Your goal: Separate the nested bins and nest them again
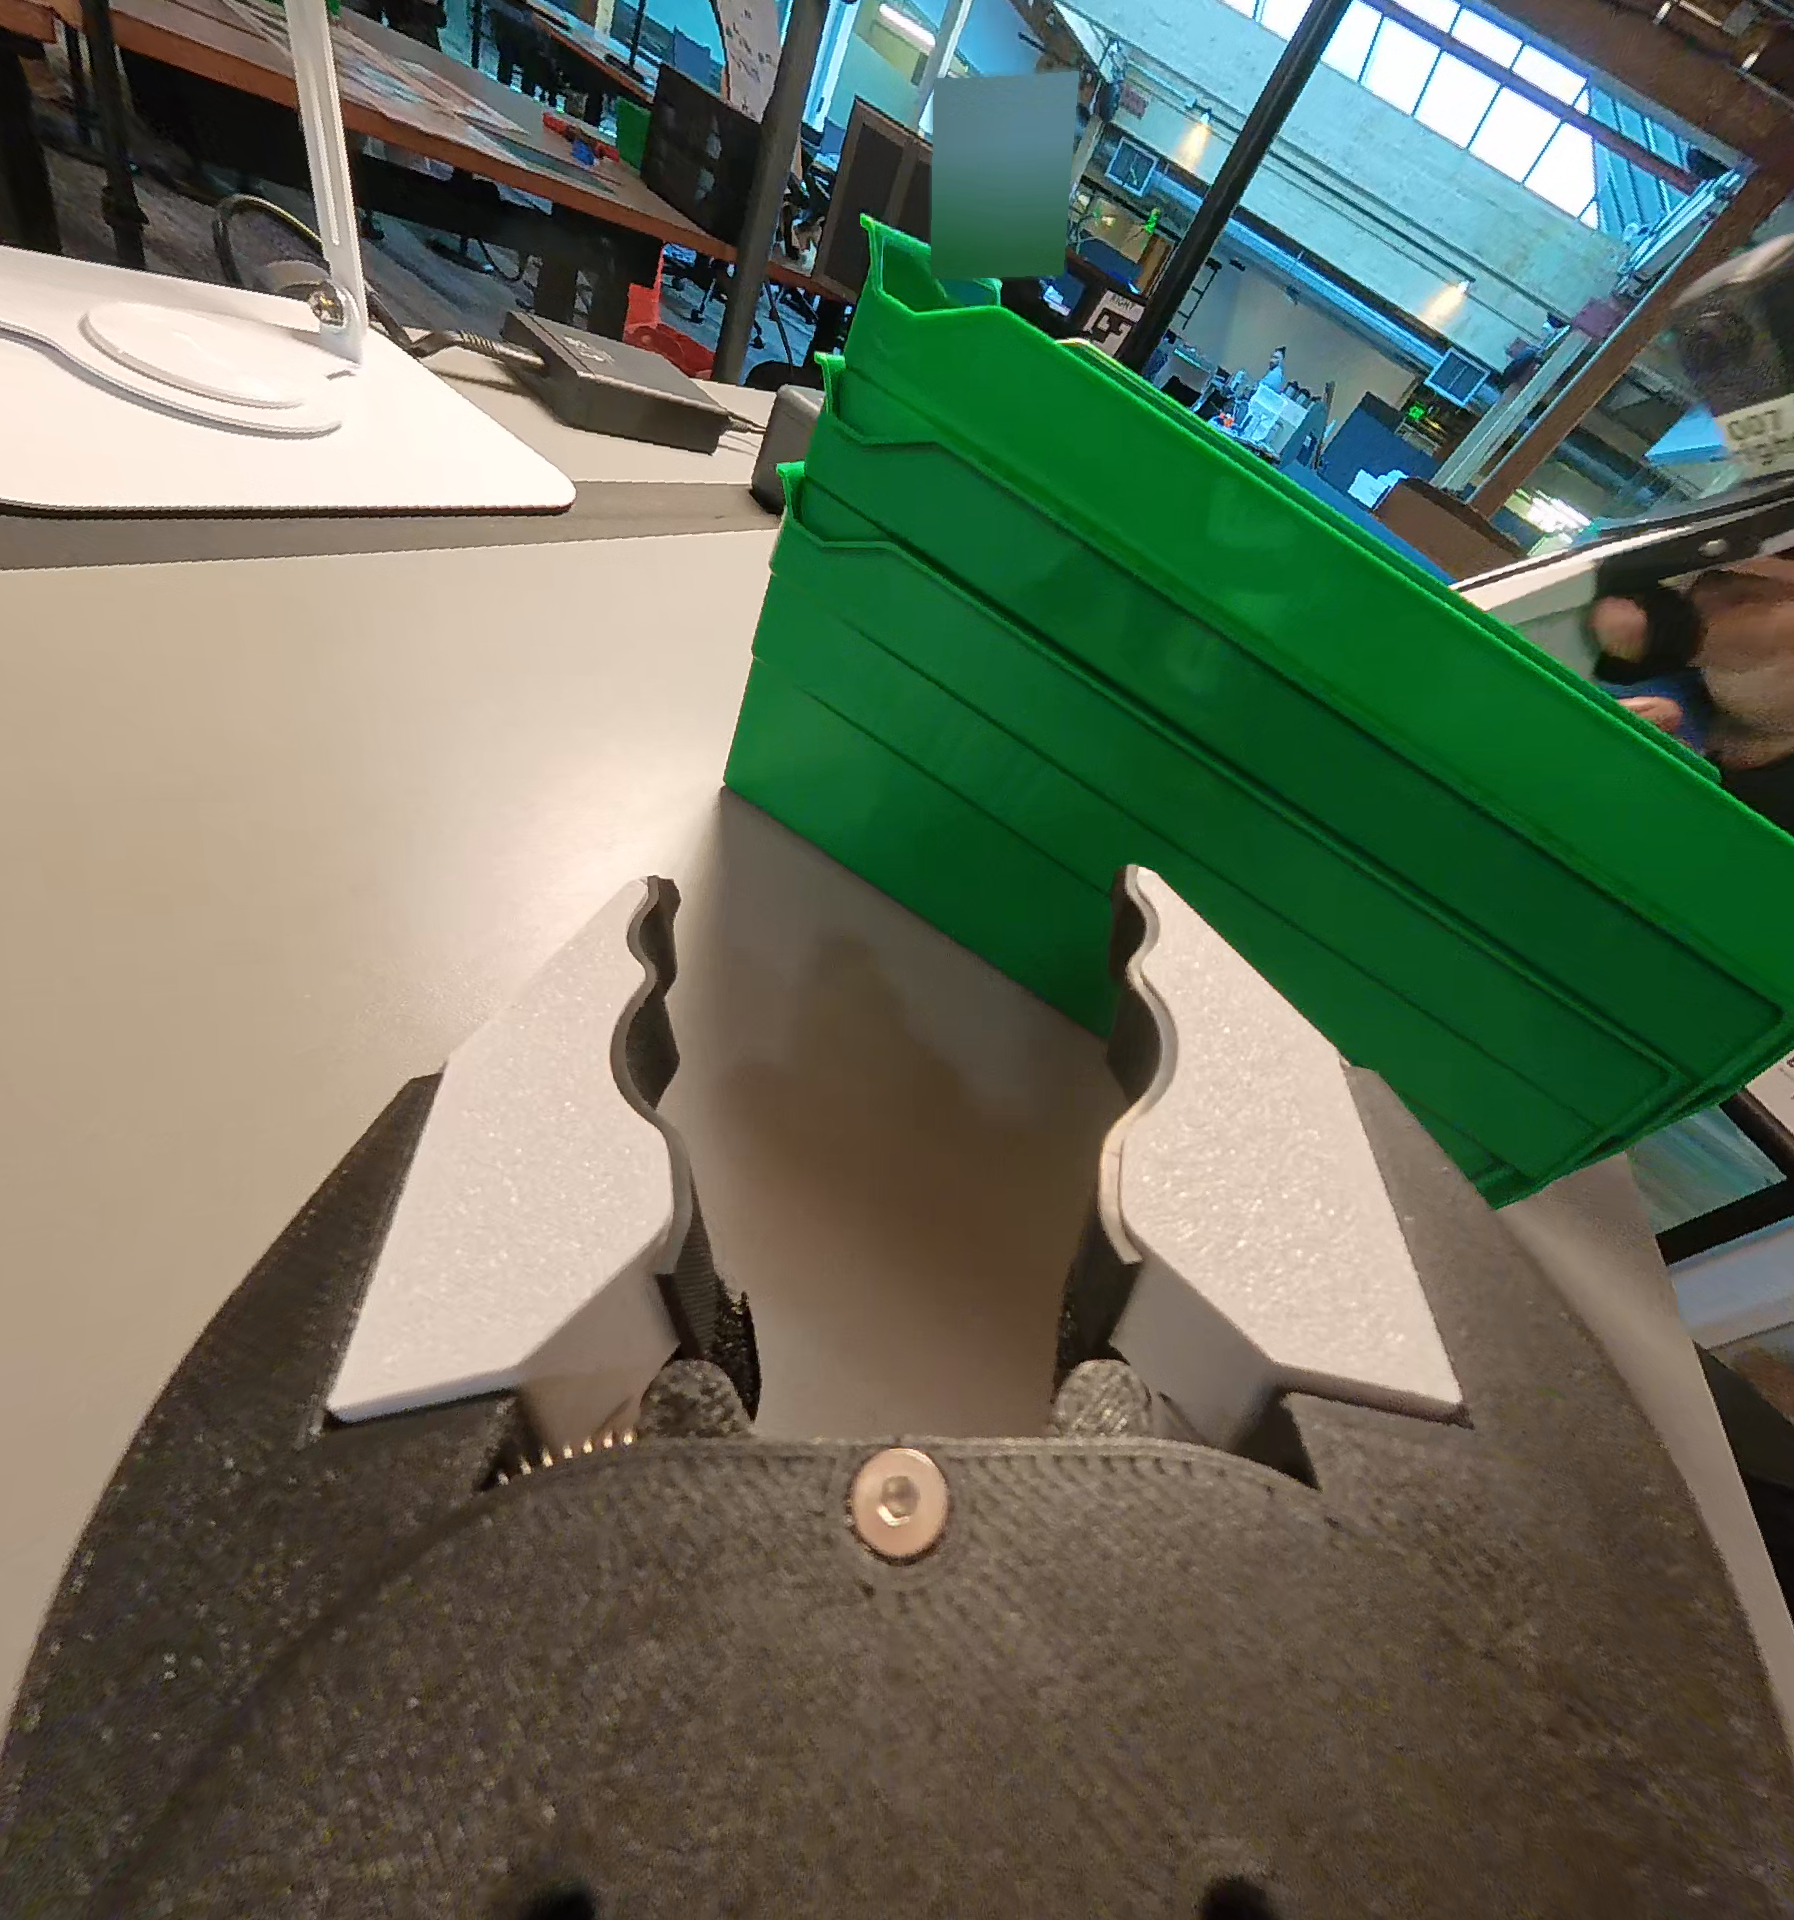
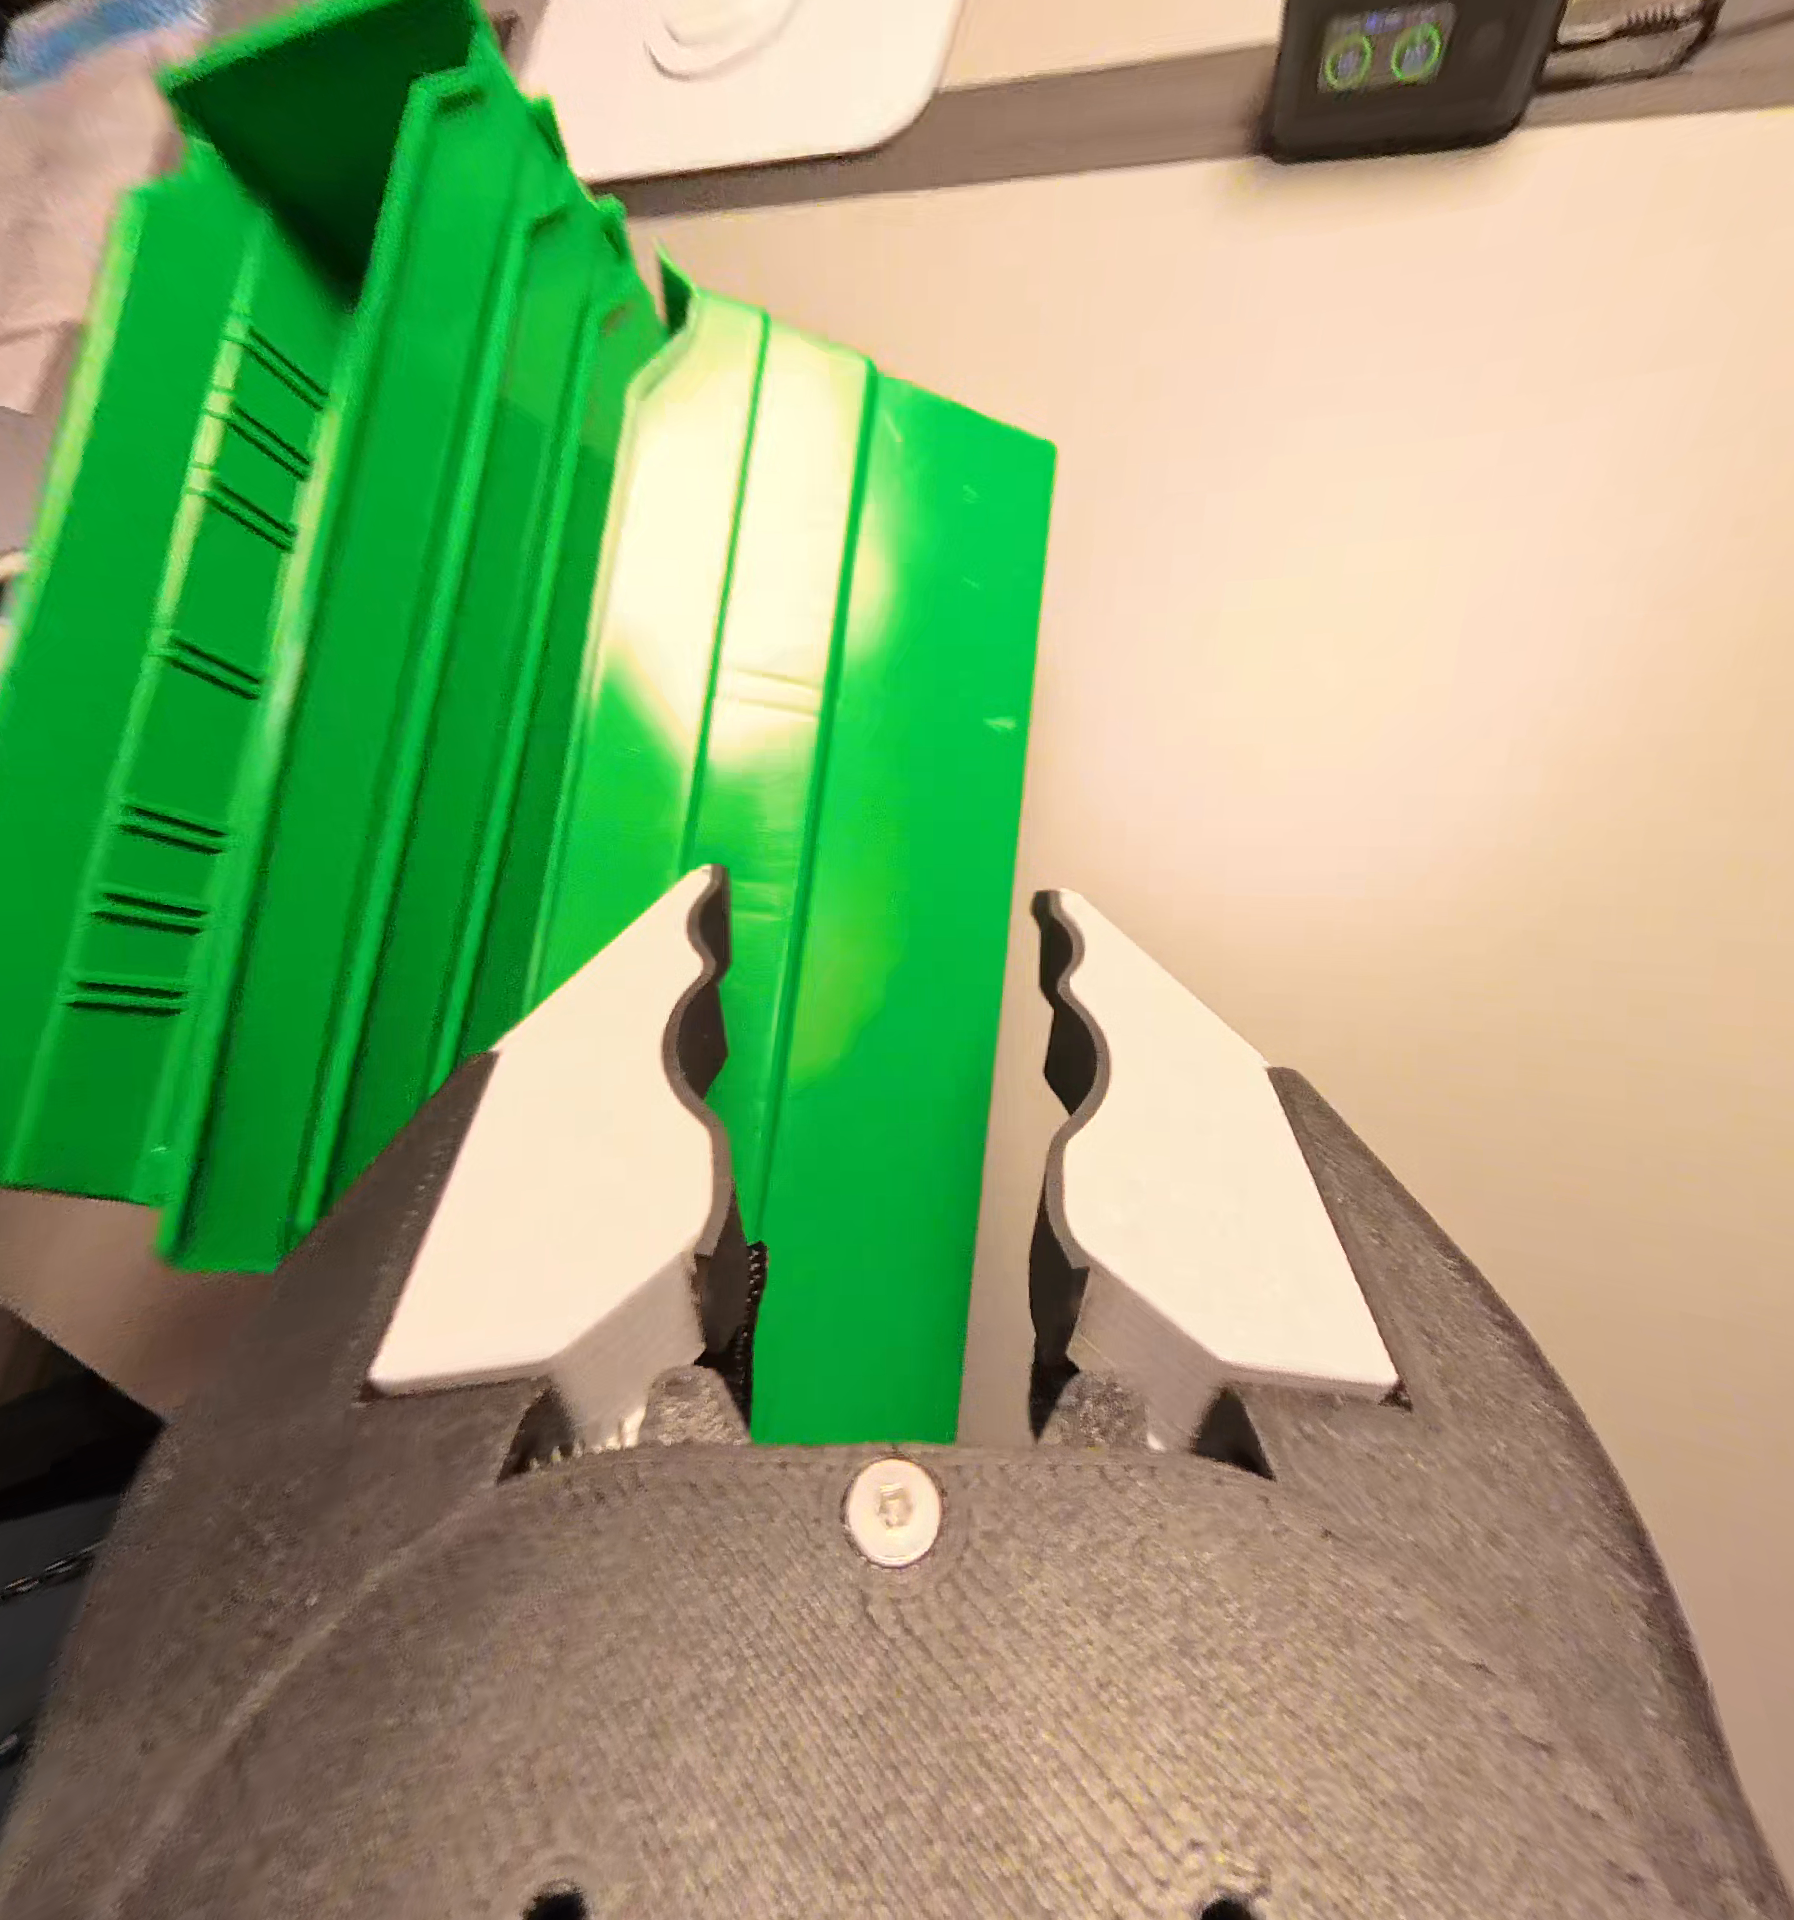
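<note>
The right gripper [image 2: 877, 914] stands with its jaws spread around the side wall of the green bins [image 2: 519, 675], a clear gap showing between the right pad and the wall, so nothing is clamped; the nested stack runs ahead and to its left, tilted over the table [image 2: 1444, 675]. The left gripper [image 1: 898, 894] is spread wide and bare, low over the table, with the stack just ahead and to its right and its right fingertip [image 1: 1142, 914] overlapping the lowest bin's wall. Beyond, a white mat [image 1: 197, 416] lies far left.
</note>
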